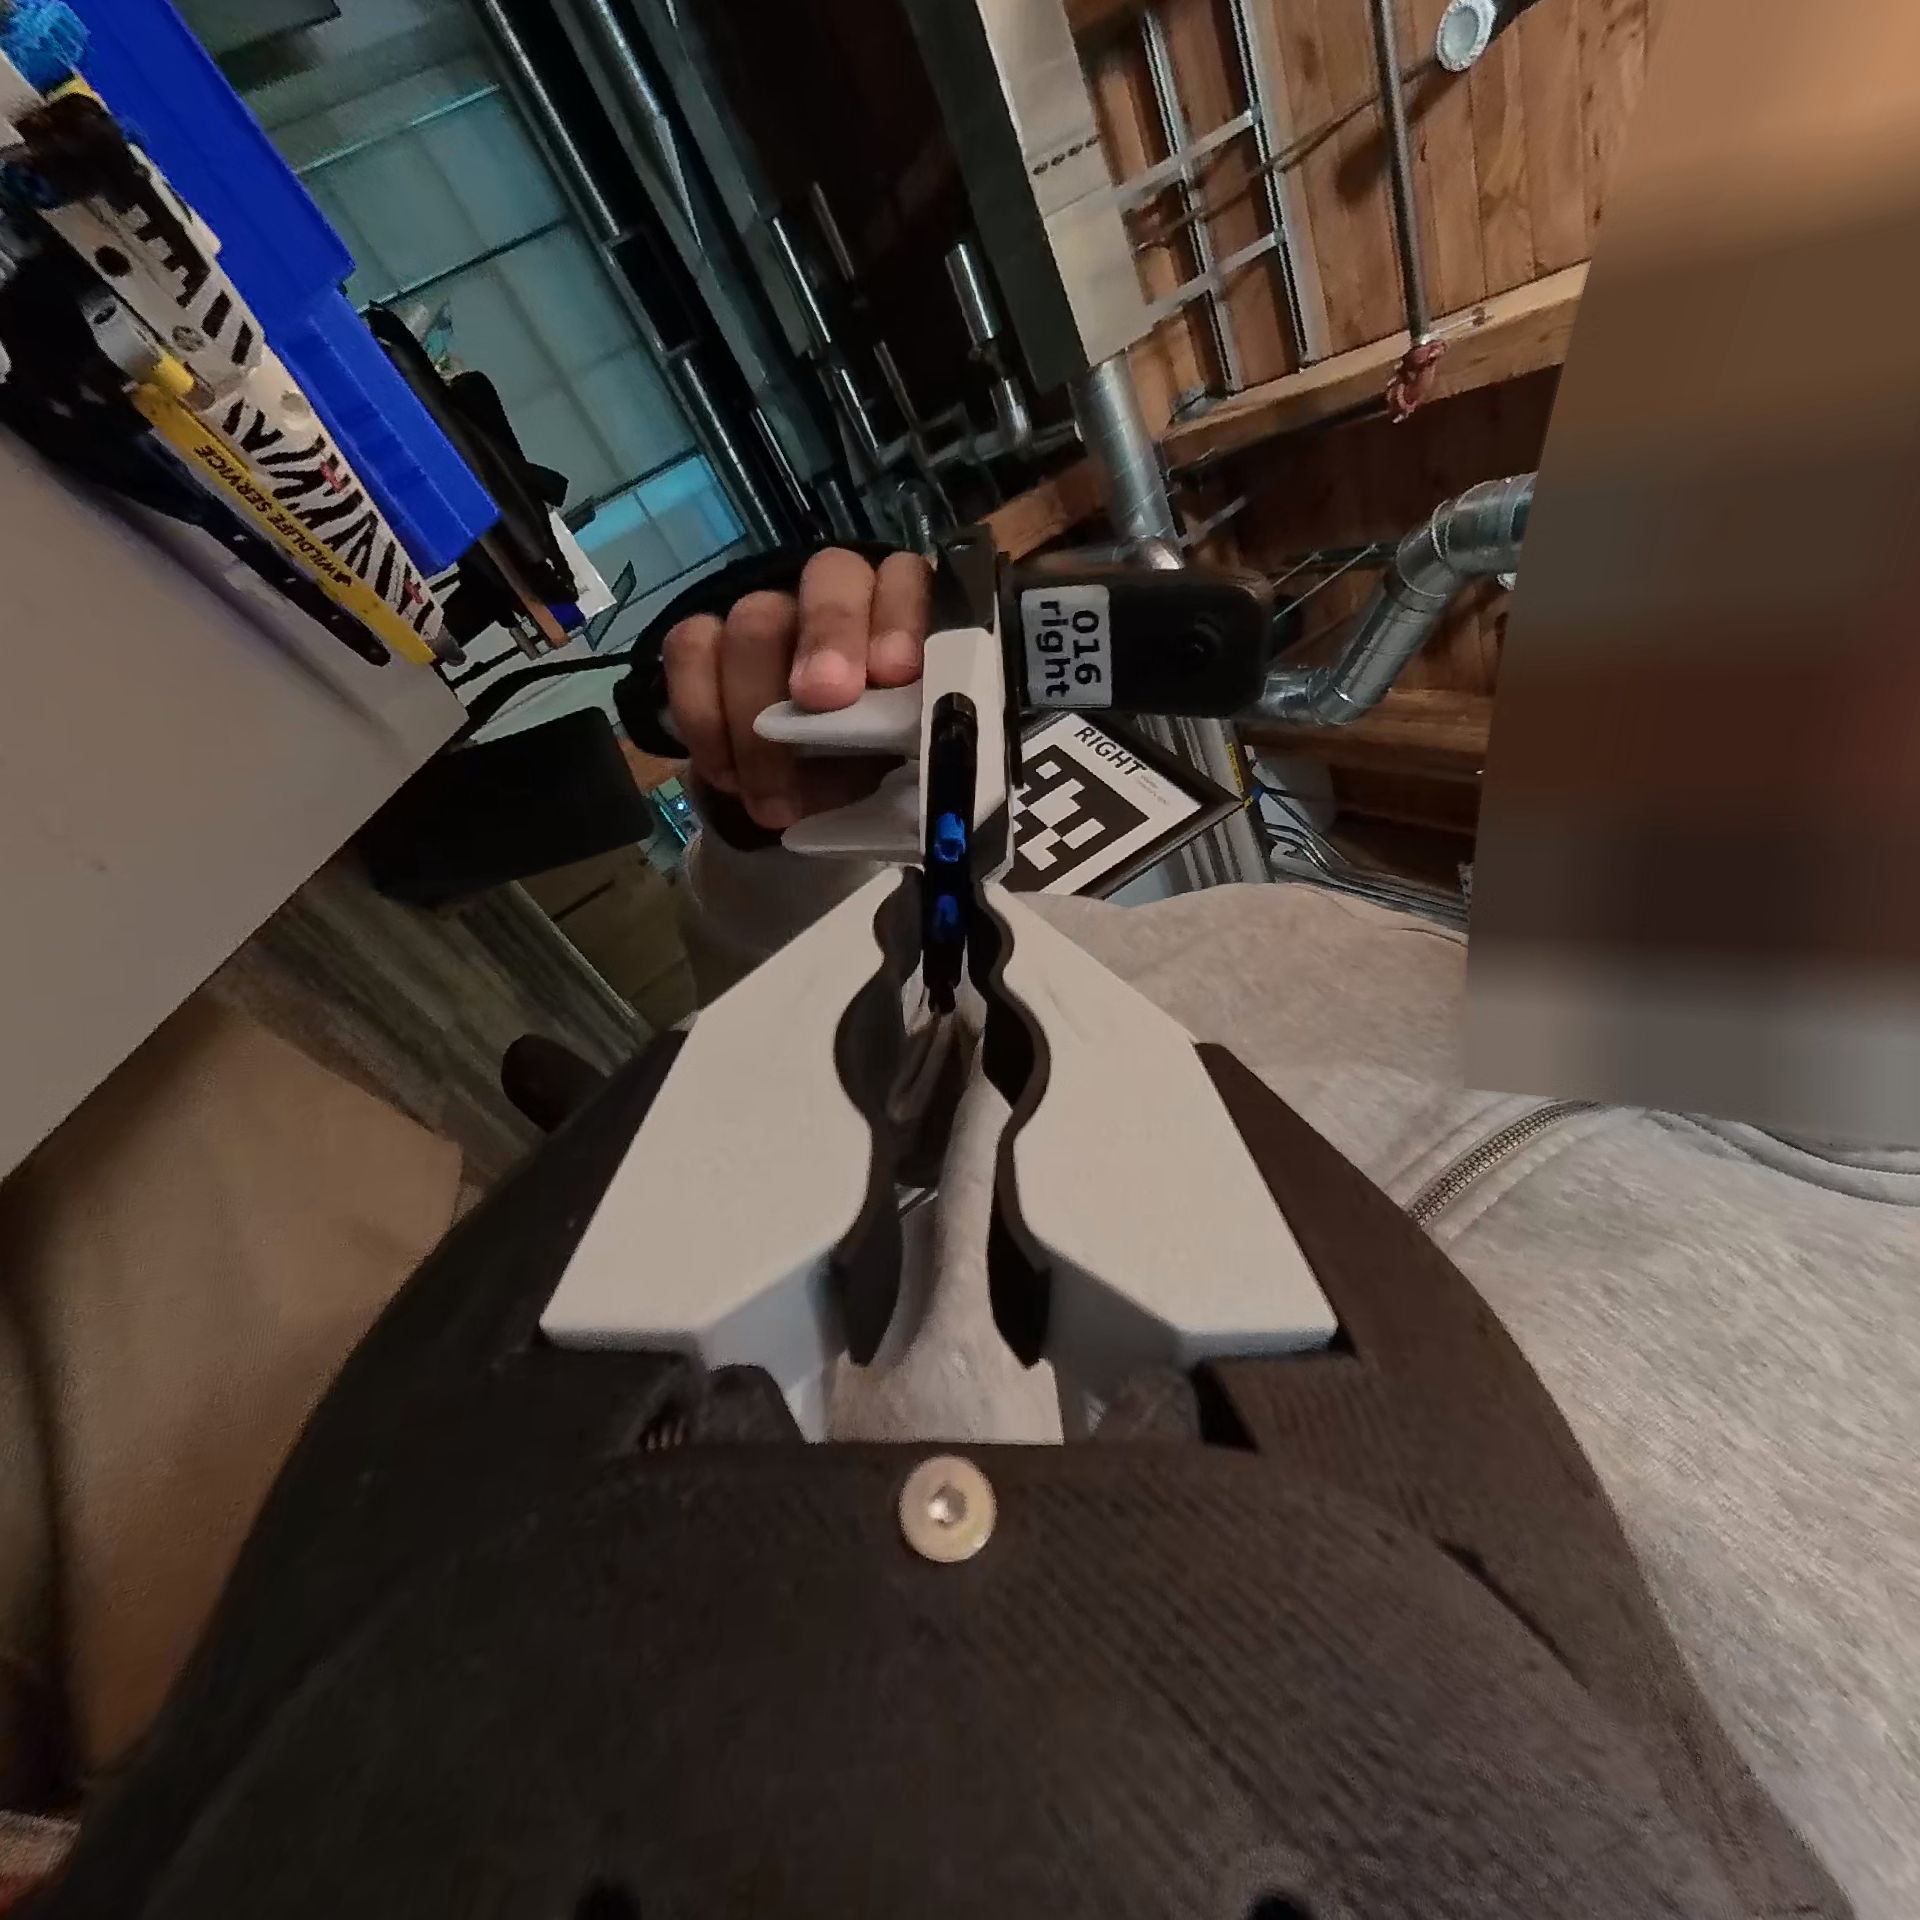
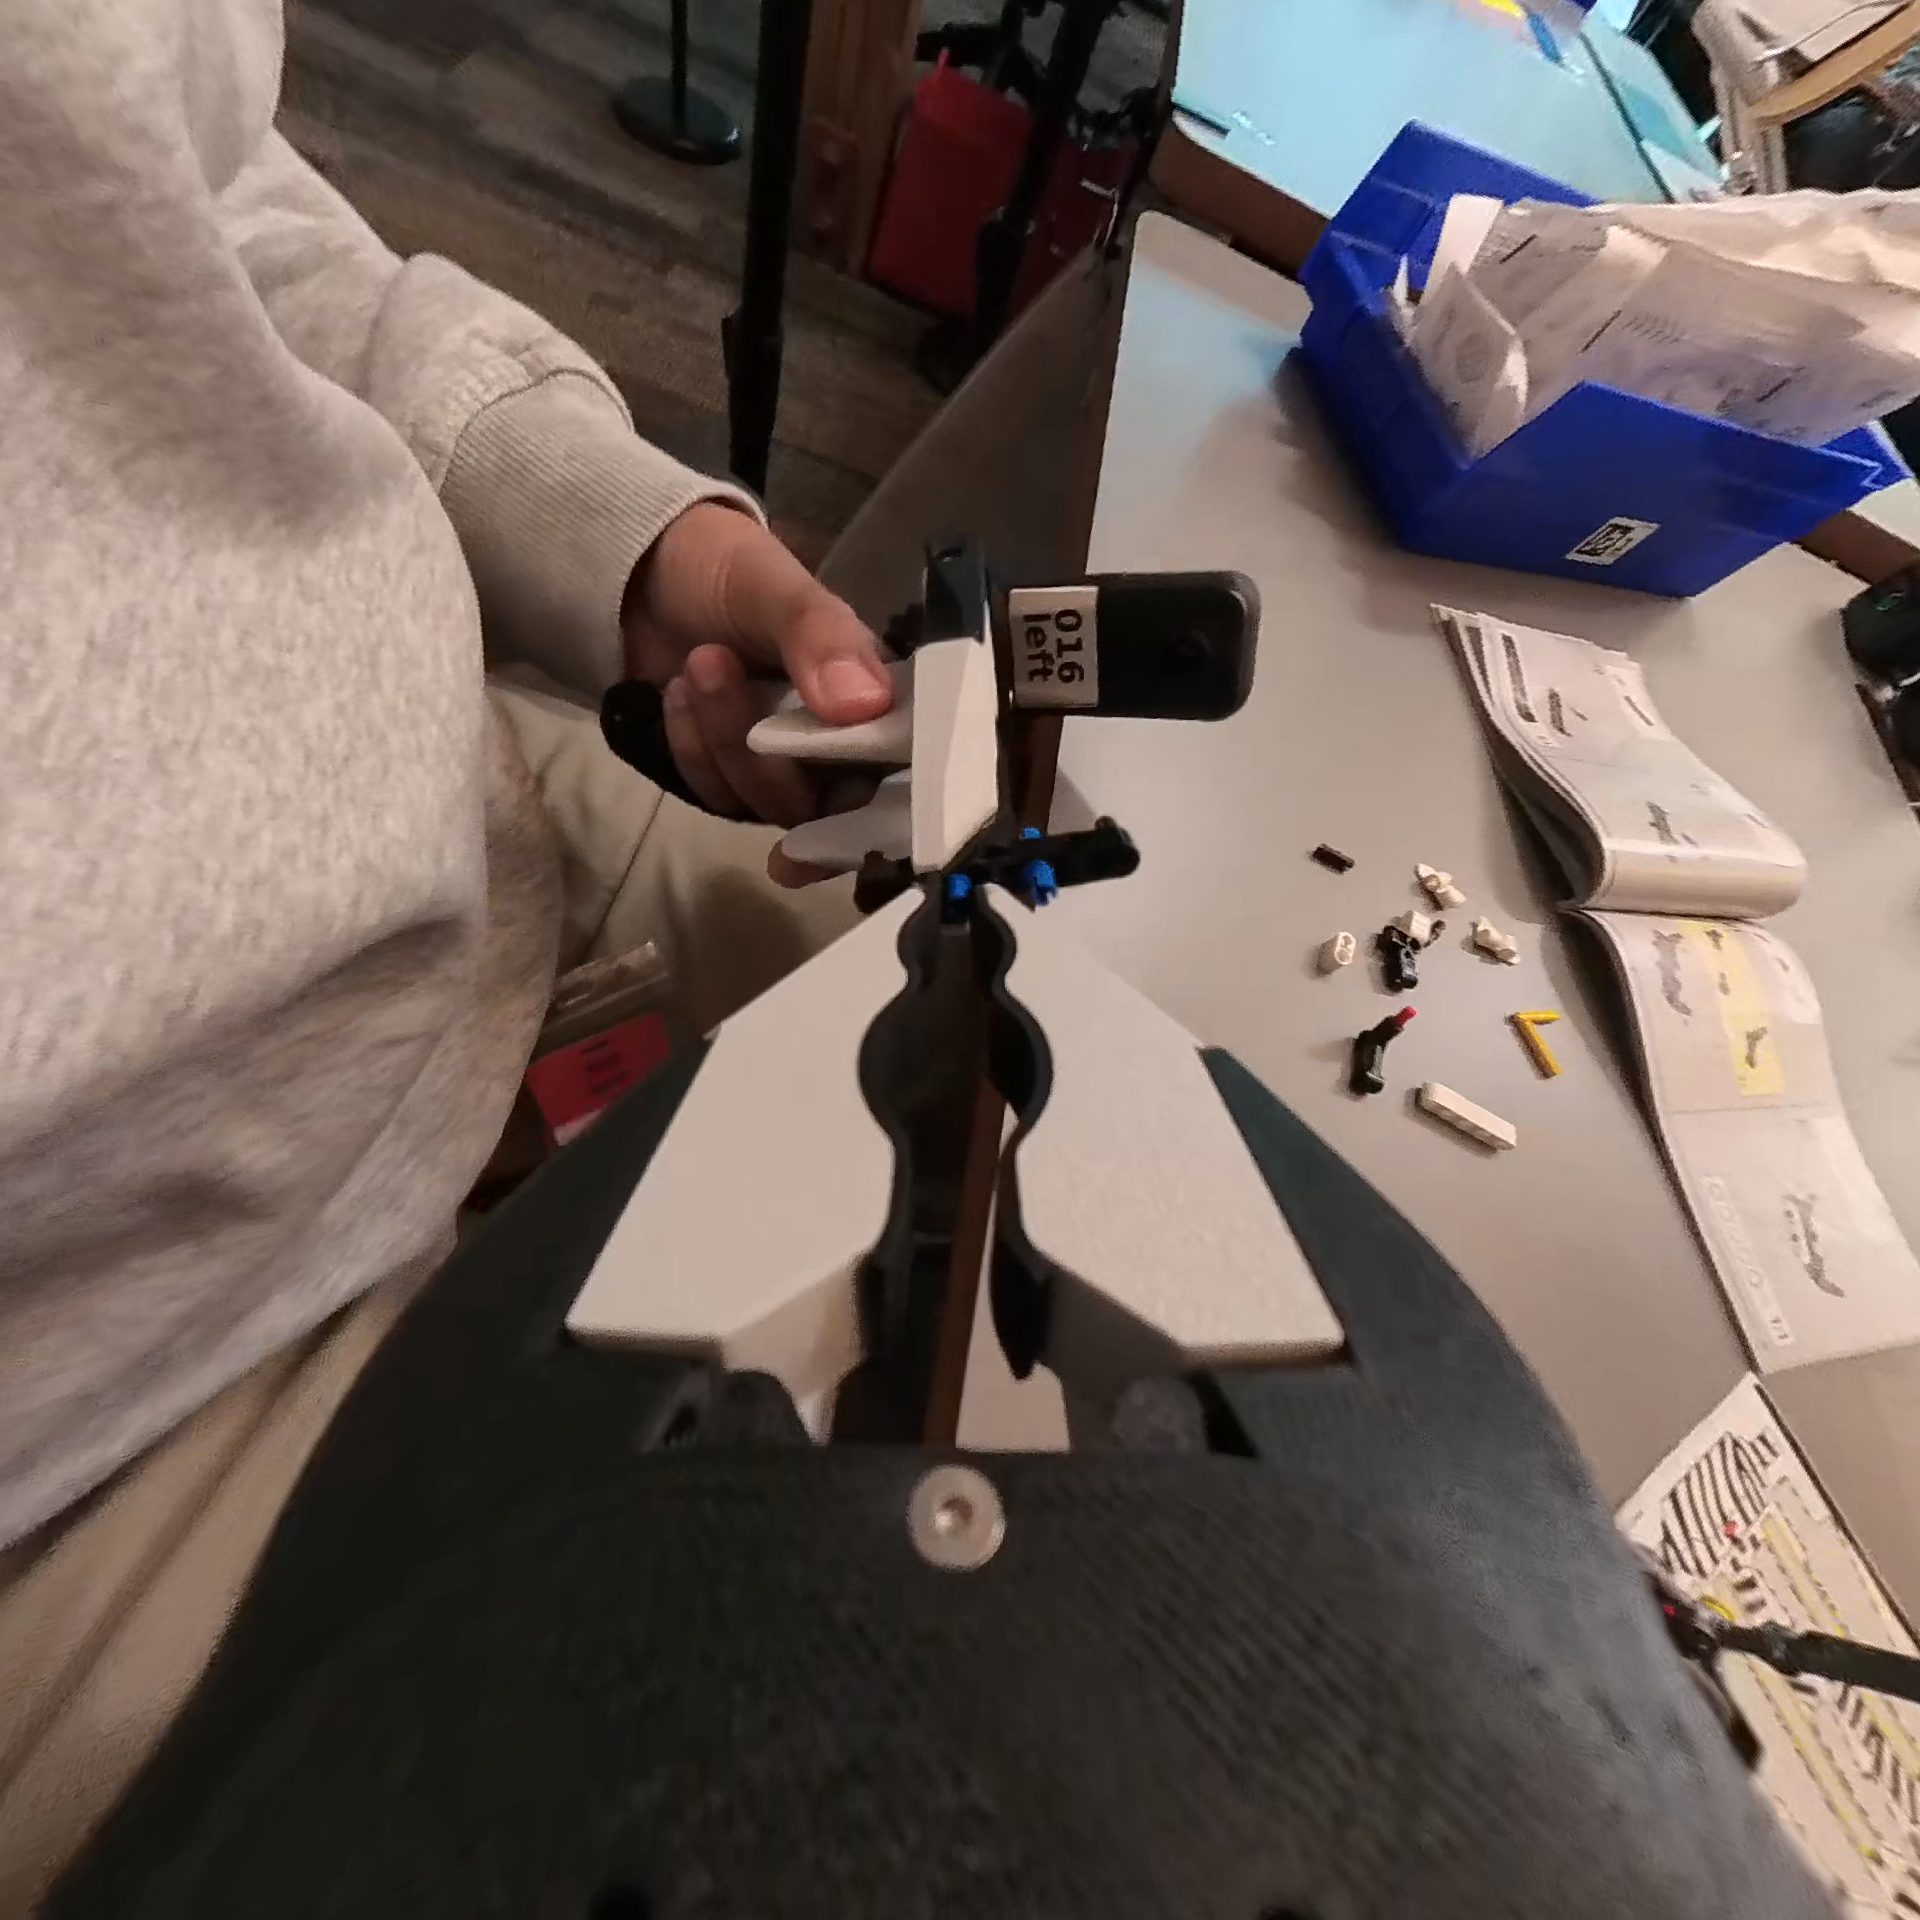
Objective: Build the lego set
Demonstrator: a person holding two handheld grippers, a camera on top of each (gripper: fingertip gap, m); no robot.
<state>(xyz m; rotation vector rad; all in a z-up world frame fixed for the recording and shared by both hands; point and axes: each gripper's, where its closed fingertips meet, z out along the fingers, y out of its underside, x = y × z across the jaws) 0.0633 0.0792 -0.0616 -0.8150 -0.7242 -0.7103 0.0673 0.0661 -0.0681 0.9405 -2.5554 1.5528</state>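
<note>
A: Big stuff first. The grey flat-topped table (image 2: pixel 1226 540) sits off to our right w/ the blue plastic bin stuffed with paper bags (image 2: pixel 1579 457), the open paper instruction booklet (image 2: pixel 1662 831) and a scatter of small loose white, black and yellow lego pieces (image 2: pixel 1423 997). We're working off the table, over the lap.

B: And the tools?

A: Left tool (image 1: pixel 940 914) is clenched on the black lego beam with blue pins (image 1: pixel 948 831), holding it by its near end. Right tool (image 2: pixel 956 894) meets it tip to tip, closed on the same beam (image 2: pixel 1039 857) near one blue pin. Both look clamped, jaws nearly together.

B: So the part's mid-air between both tips, near the table edge.

A: Yep. Looks like a handover or a regrip, prob. to seat a pin; can't tell which.

B: How do we do it well?

A: Keep one tool firm as anchor, move only the other. Push straight along the pin axis, no twist, or the thin beam pivots in the pads. Don't loosen one side till the other def. has it; a drop here lands on the lap or floor, not the table.
</note>
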